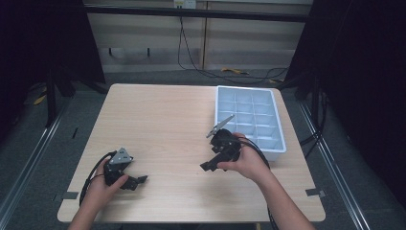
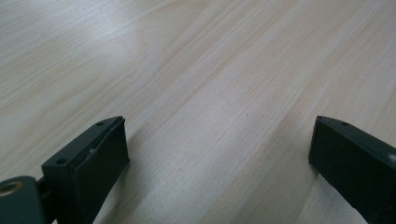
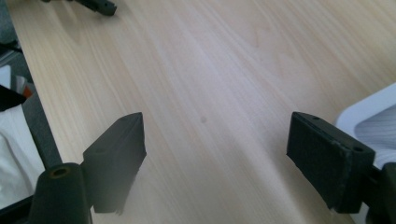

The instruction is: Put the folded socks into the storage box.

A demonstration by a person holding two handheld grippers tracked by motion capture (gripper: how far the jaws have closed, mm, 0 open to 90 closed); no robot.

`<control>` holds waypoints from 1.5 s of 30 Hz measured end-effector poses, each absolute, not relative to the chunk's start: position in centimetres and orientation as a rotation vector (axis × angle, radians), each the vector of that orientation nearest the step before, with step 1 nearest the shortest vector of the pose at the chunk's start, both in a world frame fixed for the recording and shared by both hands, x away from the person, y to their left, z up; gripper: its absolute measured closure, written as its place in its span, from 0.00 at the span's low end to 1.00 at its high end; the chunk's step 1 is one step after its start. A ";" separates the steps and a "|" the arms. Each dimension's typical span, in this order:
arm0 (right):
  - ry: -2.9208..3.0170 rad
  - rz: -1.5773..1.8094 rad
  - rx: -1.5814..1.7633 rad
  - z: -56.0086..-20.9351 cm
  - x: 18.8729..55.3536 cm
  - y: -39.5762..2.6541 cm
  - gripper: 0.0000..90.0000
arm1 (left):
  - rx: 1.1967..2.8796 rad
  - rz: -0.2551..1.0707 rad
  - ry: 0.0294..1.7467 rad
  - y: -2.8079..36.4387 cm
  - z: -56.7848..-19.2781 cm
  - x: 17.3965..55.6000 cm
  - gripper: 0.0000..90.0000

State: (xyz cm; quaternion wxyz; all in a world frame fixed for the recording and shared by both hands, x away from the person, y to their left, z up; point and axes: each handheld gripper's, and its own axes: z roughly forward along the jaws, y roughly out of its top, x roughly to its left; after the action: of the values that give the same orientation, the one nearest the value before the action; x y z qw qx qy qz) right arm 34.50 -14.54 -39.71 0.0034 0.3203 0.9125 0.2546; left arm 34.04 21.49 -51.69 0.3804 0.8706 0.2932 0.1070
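Near edge: left gripper (image 1: 136, 181) gaping, empty, low on table (image 1: 163, 124). Right gripper (image 1: 210, 165) also spread, empty, just left of ice tray (image 1: 250, 120) at far right. Risk: cable snagging tray, dragging it off the edge.

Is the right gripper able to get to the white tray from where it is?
Probably yes. The right gripper is open beside the white tray, with nothing between them on the table.

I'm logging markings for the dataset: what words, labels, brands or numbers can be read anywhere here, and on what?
None can be read: the pale blue plastic compartment tray, the light wooden table, the left gripper and the right gripper carry no legible text.
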 end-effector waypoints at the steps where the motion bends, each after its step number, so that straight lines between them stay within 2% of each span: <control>1: 2.868 0.791 0.996 -39.8 34.4 -14.5 0.21 | 2.222 0.273 0.749 21.5 -51.7 34.0 0.05; 20: 2.987 0.618 0.929 -41.2 33.6 -14.8 0.22 | 2.222 0.273 0.749 21.5 -51.7 34.0 0.05; 45: 2.990 0.581 0.969 -43.2 31.8 -19.3 0.23 | 2.222 0.273 0.749 21.5 -51.7 34.0 0.05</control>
State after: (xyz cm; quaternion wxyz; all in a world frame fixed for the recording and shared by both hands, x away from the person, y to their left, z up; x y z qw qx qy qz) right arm 31.83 -19.26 -43.16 -0.0275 0.3029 0.9351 0.1817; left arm 34.04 21.48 -51.69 0.3807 0.8703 0.2935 0.1070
